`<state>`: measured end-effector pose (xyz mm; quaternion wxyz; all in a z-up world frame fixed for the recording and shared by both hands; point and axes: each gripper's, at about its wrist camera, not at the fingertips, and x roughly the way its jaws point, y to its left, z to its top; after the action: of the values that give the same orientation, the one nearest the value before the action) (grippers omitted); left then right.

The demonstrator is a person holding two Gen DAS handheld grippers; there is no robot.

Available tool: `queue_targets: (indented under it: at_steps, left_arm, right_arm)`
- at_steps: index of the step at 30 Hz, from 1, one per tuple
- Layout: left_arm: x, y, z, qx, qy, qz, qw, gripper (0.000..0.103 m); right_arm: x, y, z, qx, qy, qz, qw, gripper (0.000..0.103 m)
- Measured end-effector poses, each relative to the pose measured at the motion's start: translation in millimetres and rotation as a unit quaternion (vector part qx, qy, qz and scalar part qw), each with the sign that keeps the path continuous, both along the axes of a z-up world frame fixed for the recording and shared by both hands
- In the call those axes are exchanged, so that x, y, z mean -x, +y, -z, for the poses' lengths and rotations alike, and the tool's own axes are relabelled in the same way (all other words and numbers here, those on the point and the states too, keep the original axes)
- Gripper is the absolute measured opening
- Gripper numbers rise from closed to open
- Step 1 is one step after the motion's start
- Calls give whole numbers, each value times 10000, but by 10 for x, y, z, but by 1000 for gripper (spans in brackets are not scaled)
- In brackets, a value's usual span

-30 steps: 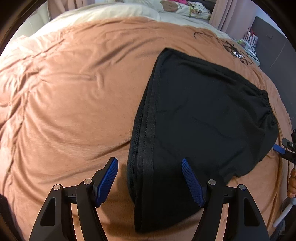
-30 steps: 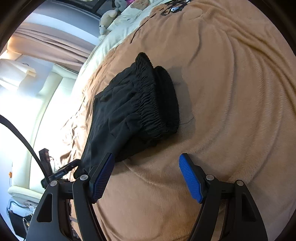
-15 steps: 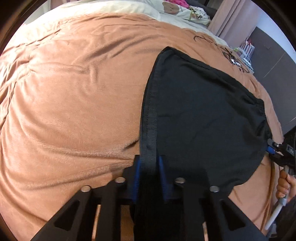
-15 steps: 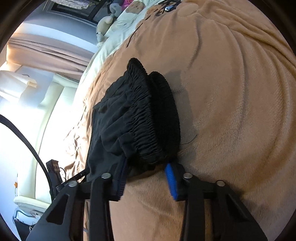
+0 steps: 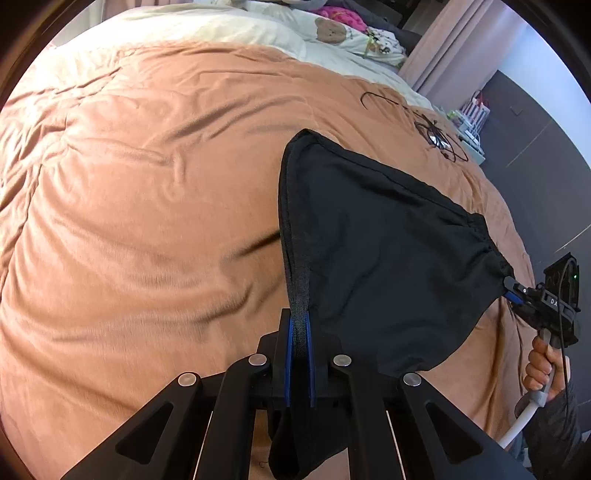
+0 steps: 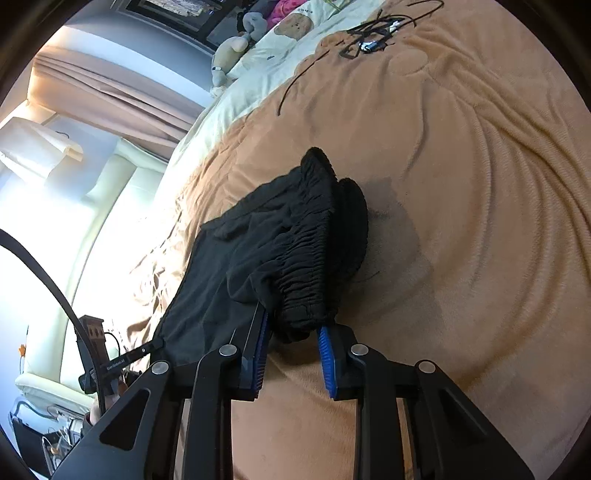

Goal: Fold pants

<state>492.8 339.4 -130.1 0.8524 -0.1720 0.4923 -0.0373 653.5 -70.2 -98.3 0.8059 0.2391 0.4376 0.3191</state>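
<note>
Black pants (image 5: 388, 266) lie folded on a tan blanket (image 5: 147, 221), partly raised and stretched between my two grippers. My left gripper (image 5: 300, 325) is shut on the pants' seamed edge, which hangs down through the pads. In the right wrist view my right gripper (image 6: 293, 325) has the gathered elastic waistband (image 6: 310, 258) bunched between its blue pads (image 6: 258, 350), jaws still closing on it. The left wrist view shows the right gripper (image 5: 511, 290) pinching the waistband corner, a hand (image 5: 541, 362) on its handle. The left gripper (image 6: 147, 349) holds the far edge.
A tangle of black cable (image 5: 439, 136) lies on the blanket beyond the pants. Cream pillows with a bear print (image 5: 332, 31) and a plush toy (image 6: 229, 51) sit at the head of the bed. The bed's edge drops to a dark floor (image 5: 546, 177) on the right.
Both grippers went from wide open to closed on the pants. The left one has lifted its edge, and the fabric now hangs taut between the two.
</note>
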Motion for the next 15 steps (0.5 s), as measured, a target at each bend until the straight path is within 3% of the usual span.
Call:
queue_targets:
  at_steps: [15]
  left_arm:
    - [880,-355,-120,190,145,-156,9996,6]
  right_arm:
    - [565,-353,-173,244,0,-373,9990,22]
